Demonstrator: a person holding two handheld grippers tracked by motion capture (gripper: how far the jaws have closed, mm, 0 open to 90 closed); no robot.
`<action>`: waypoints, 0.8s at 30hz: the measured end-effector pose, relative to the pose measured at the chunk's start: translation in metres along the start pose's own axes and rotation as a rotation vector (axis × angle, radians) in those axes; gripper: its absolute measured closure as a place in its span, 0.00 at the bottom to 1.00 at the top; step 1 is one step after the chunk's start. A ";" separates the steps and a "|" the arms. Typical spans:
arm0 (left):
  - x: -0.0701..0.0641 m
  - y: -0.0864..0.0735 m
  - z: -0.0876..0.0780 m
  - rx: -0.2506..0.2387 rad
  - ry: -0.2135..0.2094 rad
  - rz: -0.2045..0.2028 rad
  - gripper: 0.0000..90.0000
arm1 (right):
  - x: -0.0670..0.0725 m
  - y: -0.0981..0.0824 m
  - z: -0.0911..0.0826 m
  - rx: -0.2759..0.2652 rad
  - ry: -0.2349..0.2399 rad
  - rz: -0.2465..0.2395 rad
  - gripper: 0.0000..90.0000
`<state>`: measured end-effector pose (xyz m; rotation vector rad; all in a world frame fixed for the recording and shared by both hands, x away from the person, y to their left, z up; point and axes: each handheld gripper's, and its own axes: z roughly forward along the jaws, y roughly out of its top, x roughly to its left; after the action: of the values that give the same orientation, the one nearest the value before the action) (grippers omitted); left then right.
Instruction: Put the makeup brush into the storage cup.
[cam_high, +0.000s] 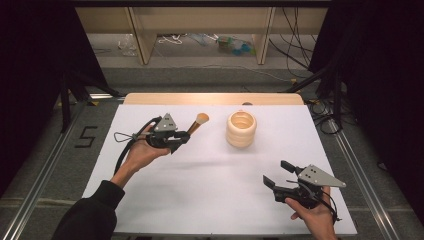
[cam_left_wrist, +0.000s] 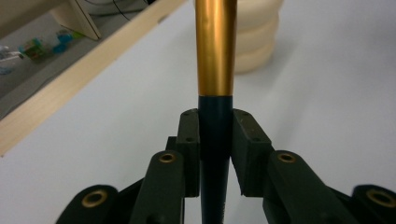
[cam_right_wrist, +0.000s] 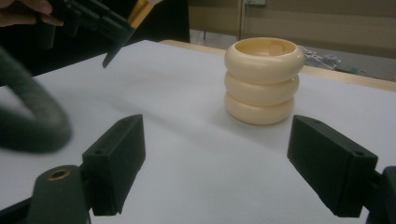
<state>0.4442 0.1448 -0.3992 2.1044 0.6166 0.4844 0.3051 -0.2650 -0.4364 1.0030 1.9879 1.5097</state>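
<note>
A makeup brush (cam_high: 196, 123) with a dark handle, gold ferrule (cam_left_wrist: 215, 46) and tan bristle head is held up above the white table at the left. My left gripper (cam_high: 181, 138) is shut on the brush's dark handle (cam_left_wrist: 214, 140), the bristle end pointing toward a cream ribbed holder (cam_high: 241, 128) that stands upright at mid table. The holder (cam_right_wrist: 264, 79) is open at the top. My right gripper (cam_high: 275, 175) is near the front right, its jaws wide open with nothing between them, facing the holder. In the right gripper view the left gripper and brush (cam_right_wrist: 135, 14) show at the upper left.
The white sheet (cam_high: 210, 195) covers the table, with a wooden edge (cam_high: 212, 98) at the far side. Metal rails run along both sides. Cables and small items lie on the floor beyond. A blurred dark cable (cam_right_wrist: 28, 121) loops at the left of the right gripper view.
</note>
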 end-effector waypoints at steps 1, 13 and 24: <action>0.000 0.002 -0.001 -0.009 0.000 -0.016 0.83 | 0.000 0.000 0.000 -0.004 0.000 0.000 0.23; 0.001 0.013 0.003 -0.218 0.086 -0.140 0.83 | 0.000 0.001 -0.002 0.011 0.001 -0.004 0.23; 0.002 0.021 0.016 -0.299 0.117 -0.216 0.83 | 0.000 0.001 -0.001 0.009 0.004 -0.003 0.23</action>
<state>0.4599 0.1248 -0.3906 1.7148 0.7787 0.5437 0.3041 -0.2656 -0.4352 1.0013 1.9996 1.5040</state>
